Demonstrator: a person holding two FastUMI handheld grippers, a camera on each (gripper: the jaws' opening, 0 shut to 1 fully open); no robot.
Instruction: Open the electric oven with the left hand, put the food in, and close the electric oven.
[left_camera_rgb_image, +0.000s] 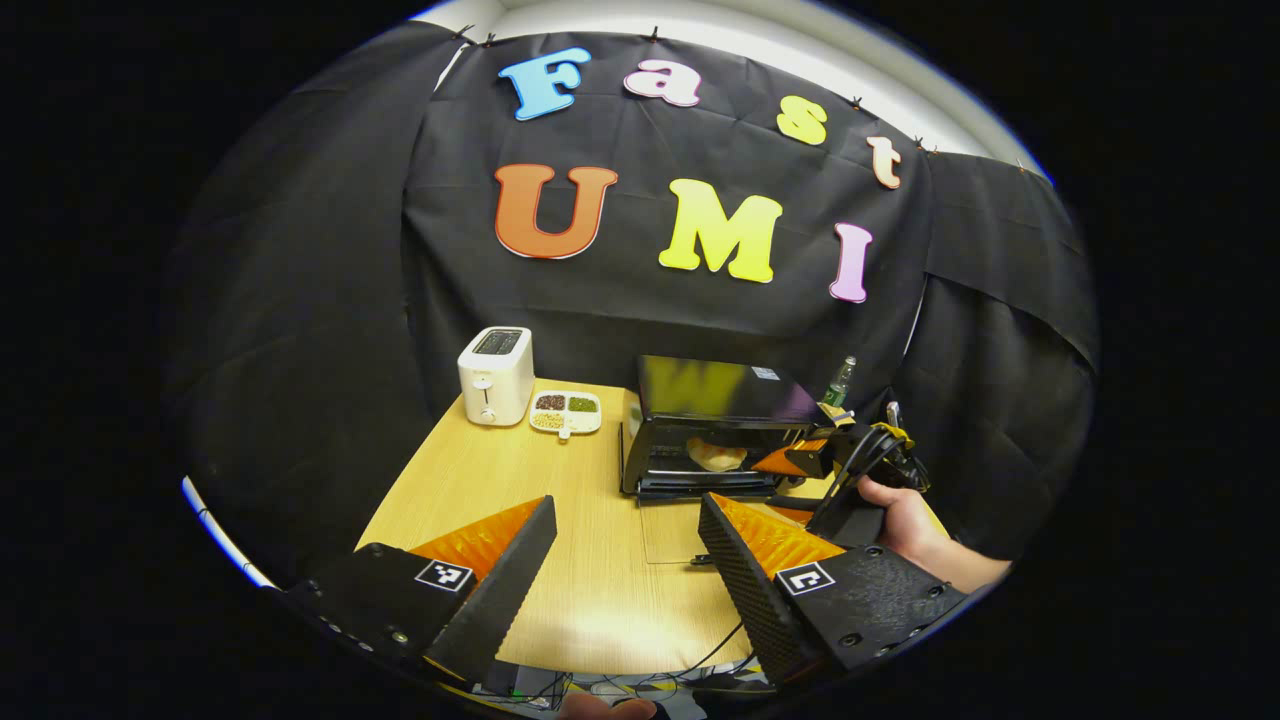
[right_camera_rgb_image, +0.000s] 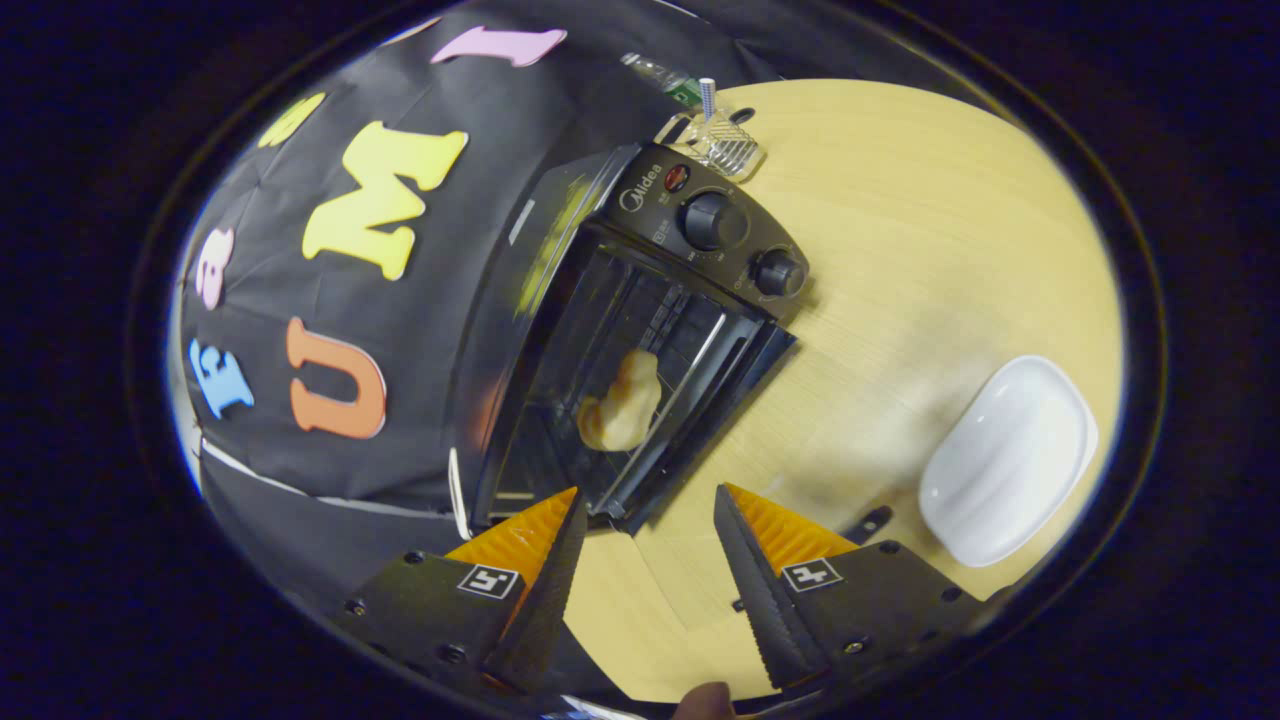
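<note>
Jaws of both the left gripper (left_camera_rgb_image: 625, 530) and right gripper (right_camera_rgb_image: 648, 520) stand apart, holding nothing, while the bread (right_camera_rgb_image: 622, 402) lies inside the open oven (right_camera_rgb_image: 640, 330) near the table's (right_camera_rgb_image: 950, 230) back edge.

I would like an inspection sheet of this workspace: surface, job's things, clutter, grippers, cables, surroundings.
Surface: wooden table, bare in the middle.
Job's things: oven with door open; food lies inside on the rack; white plate empty beside the oven.
Clutter: toaster and a divided dish of beans and grains at the far edge; bottle behind the oven.
Grippers: left gripper open, holding nothing, above the table; right gripper open, holding nothing, in front of the oven's mouth.
Cables: dark cables at the near table edge.
Surroundings: black cloth on all sides.
</note>
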